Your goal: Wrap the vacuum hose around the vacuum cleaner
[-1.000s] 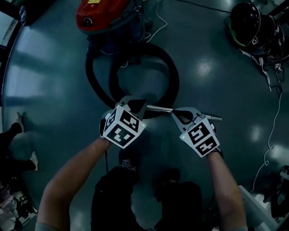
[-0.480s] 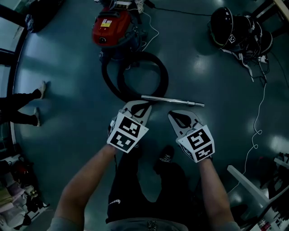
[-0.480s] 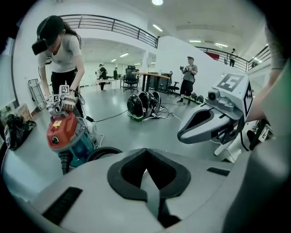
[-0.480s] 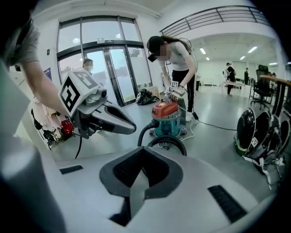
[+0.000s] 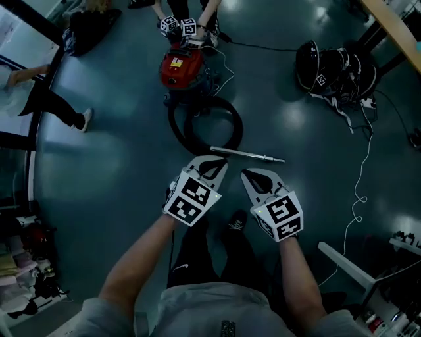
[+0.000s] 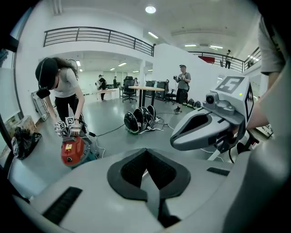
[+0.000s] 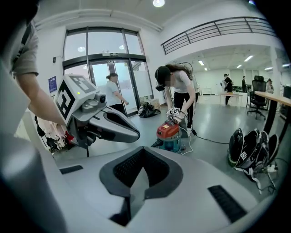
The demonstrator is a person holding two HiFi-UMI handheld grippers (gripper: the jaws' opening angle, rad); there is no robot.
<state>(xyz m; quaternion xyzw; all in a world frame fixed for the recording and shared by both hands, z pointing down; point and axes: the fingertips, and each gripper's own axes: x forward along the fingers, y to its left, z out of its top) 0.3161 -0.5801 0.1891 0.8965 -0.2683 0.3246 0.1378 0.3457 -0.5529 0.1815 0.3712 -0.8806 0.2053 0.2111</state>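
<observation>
The red vacuum cleaner point(image 5: 179, 69) stands on the dark floor ahead of me. Its black hose point(image 5: 237, 128) lies in a loop in front of it, ending in a metal tube point(image 5: 247, 155) flat on the floor. Another person bends over the vacuum cleaner point(image 7: 169, 133) with a pair of marker-cube grippers point(image 5: 179, 26). My left gripper point(image 5: 214, 163) and right gripper point(image 5: 252, 175) hang side by side above the floor, short of the tube, both shut and empty. The left gripper view shows the vacuum cleaner point(image 6: 72, 150) low at the left, with the right gripper point(image 6: 204, 129) beside it.
A pile of black helmets and cables point(image 5: 329, 66) lies at the right, with a white cable point(image 5: 358, 191) trailing toward me. A person point(image 5: 39, 92) stands at the left by the glass doors. A table edge point(image 5: 395, 20) crosses the top right corner.
Both grippers have pulled back and up from the metal tube, which now lies alone on the floor. The view has risen, so the vacuum cleaner looks smaller; the person at it has come into view.
</observation>
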